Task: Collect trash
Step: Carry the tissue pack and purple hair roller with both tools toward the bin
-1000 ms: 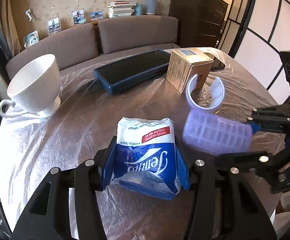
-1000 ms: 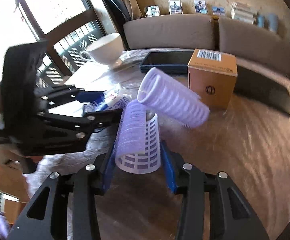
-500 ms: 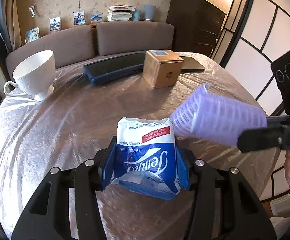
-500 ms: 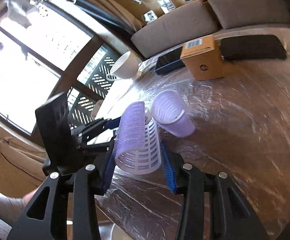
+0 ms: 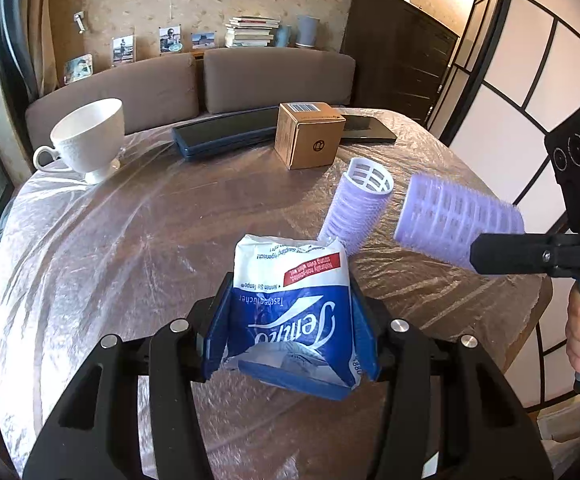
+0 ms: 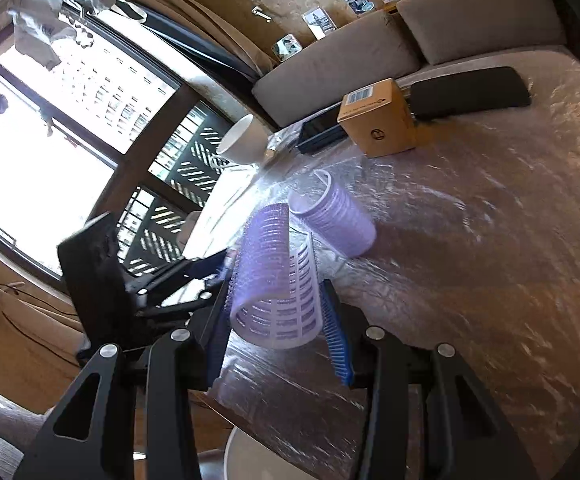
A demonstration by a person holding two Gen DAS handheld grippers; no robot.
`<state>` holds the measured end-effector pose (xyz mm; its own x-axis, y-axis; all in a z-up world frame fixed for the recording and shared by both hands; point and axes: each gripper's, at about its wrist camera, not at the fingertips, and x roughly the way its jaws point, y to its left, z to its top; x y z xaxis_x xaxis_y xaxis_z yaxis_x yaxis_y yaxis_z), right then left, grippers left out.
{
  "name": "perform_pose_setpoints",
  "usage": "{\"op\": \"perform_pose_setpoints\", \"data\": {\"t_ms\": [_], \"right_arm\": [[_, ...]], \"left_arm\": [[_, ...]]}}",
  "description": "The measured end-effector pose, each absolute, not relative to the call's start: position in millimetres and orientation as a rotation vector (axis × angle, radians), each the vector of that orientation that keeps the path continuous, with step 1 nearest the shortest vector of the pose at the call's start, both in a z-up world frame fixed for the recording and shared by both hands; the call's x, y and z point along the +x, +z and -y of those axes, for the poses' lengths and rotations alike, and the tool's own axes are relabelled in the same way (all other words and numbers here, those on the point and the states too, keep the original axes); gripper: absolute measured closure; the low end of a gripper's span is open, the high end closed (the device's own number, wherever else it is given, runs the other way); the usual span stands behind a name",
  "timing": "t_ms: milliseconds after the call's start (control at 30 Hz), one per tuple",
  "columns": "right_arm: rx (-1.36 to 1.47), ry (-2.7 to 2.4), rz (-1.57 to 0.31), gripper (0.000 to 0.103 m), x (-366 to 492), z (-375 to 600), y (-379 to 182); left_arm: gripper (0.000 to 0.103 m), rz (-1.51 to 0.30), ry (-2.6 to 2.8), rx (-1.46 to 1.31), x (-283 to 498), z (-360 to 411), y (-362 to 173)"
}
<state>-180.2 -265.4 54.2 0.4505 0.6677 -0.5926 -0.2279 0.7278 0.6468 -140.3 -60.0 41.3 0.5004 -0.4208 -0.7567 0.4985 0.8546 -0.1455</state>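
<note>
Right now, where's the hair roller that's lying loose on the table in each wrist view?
Left wrist: the loose hair roller lies right of centre, its open end toward the cardboard box.
Right wrist: it lies at centre, just beyond the roller held in the right gripper.
Shared landmark: the cardboard box, behind it in both views.

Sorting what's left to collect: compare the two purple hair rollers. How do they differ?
The held roller is clamped in the right gripper, off the table; the loose roller lies on its side on the plastic-covered table, untouched. Both are purple mesh cylinders.
</note>
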Motion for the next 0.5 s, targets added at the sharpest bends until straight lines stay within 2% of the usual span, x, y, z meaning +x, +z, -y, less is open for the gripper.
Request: {"op": "perform_pose_setpoints", "data": {"t_ms": [500], "right_arm": [[0.451, 0.505, -0.963, 0.061, -204.5, 282.7, 51.0]], "left_arm": [[0.050, -0.878, -0.527, 0.122, -170.3, 70.8, 49.8]]}}
